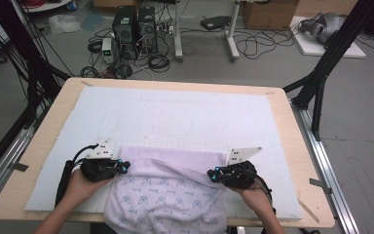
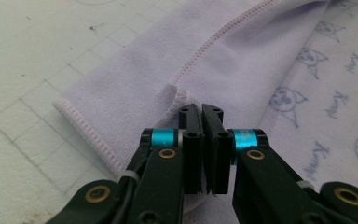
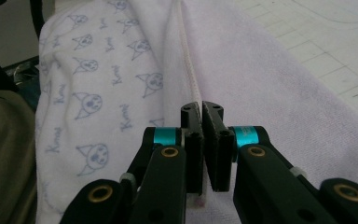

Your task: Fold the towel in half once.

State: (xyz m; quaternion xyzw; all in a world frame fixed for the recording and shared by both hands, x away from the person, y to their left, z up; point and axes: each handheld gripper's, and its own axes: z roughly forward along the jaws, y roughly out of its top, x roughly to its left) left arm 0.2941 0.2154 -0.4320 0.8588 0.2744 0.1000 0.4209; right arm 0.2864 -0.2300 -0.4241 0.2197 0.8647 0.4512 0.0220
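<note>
Lying near the front edge of the white foam mat (image 1: 141, 112), a pale lilac towel (image 1: 175, 168) covers the middle of the work area, and its near end hangs over the edge of the wooden table (image 1: 294, 141). Its far part shows the plain lilac side, while the near part shows a paler face printed with small blue cat heads and script words.

At the towel's left side, the left gripper (image 1: 125, 167) has its jaws pressed together on a fold of the cloth. From the left gripper view, the left gripper (image 2: 201, 112) pinches the towel (image 2: 214, 70) right at a stitched hem, which puckers just beyond the pads; a ribbed corner of the towel lies flat on the gridded mat (image 2: 23, 56) to the left.

On the towel's right side, the right gripper (image 1: 211, 174) is closed on the cloth as well. From the right gripper view, the right gripper (image 3: 201, 109) nips the towel (image 3: 261, 74) along a corded seam that runs away from the jaws, with the printed face to its left and the plain lilac to its right.

Both of the person's hands hold the gripper bodies from the bottom of the high view, with black cables trailing back along the forearms.
</note>
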